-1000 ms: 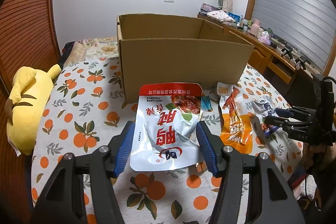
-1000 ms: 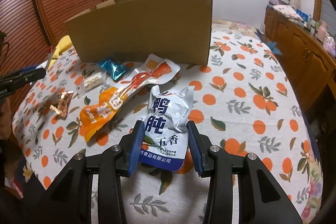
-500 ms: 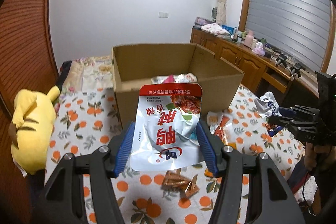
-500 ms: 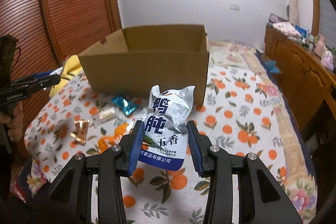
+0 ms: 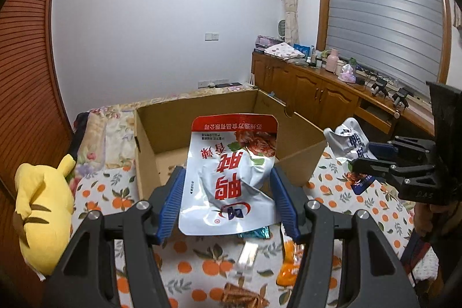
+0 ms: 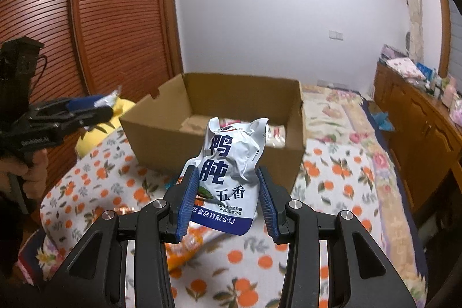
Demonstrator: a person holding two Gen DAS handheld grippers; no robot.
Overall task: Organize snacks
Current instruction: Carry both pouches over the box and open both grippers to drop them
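Blue pads of the left gripper [image 5: 228,202] pinch a red-and-white snack bag [image 5: 231,178] — up in the air, before the cardboard box [image 5: 300,160] on the bed. Right gripper [image 6: 228,199] pinches a blue-and-white bag [image 6: 228,178] too.

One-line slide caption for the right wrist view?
Right tool grips a blue-and-white snack pouch in front of the open cardboard box.
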